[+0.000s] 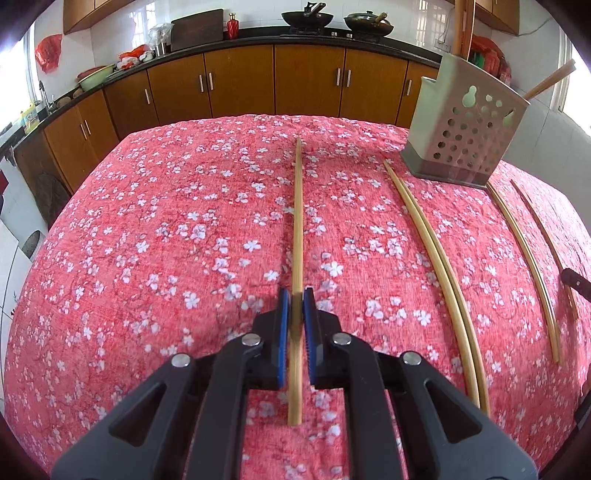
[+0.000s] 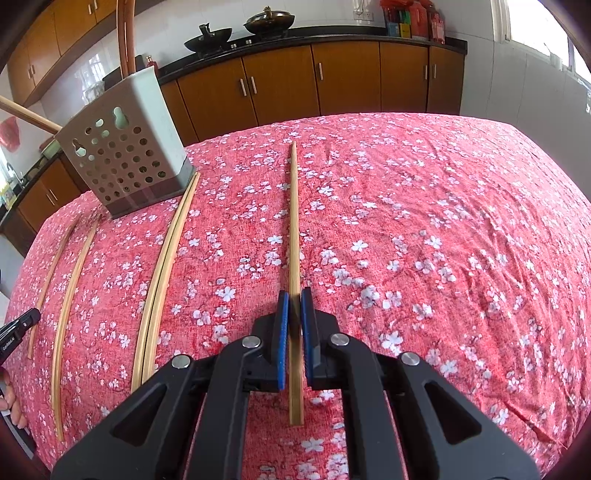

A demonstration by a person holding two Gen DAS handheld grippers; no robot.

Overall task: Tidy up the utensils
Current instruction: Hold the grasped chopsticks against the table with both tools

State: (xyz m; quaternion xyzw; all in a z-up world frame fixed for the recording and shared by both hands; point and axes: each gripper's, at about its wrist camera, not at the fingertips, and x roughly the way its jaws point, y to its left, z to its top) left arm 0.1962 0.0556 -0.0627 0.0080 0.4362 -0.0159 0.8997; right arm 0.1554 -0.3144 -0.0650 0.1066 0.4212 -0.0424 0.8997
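Note:
In the left wrist view my left gripper is shut on a bamboo chopstick that points away over the red flowered cloth. In the right wrist view my right gripper is shut on another chopstick, also pointing away. A grey perforated utensil holder stands at the far right of the left view and at the far left of the right view, with long utensils in it. A pair of chopsticks and two single ones lie on the cloth between the grippers.
The table's red cloth drops off at its edges. Brown kitchen cabinets and a dark counter with woks run behind. The right gripper's tip shows at the left view's right edge.

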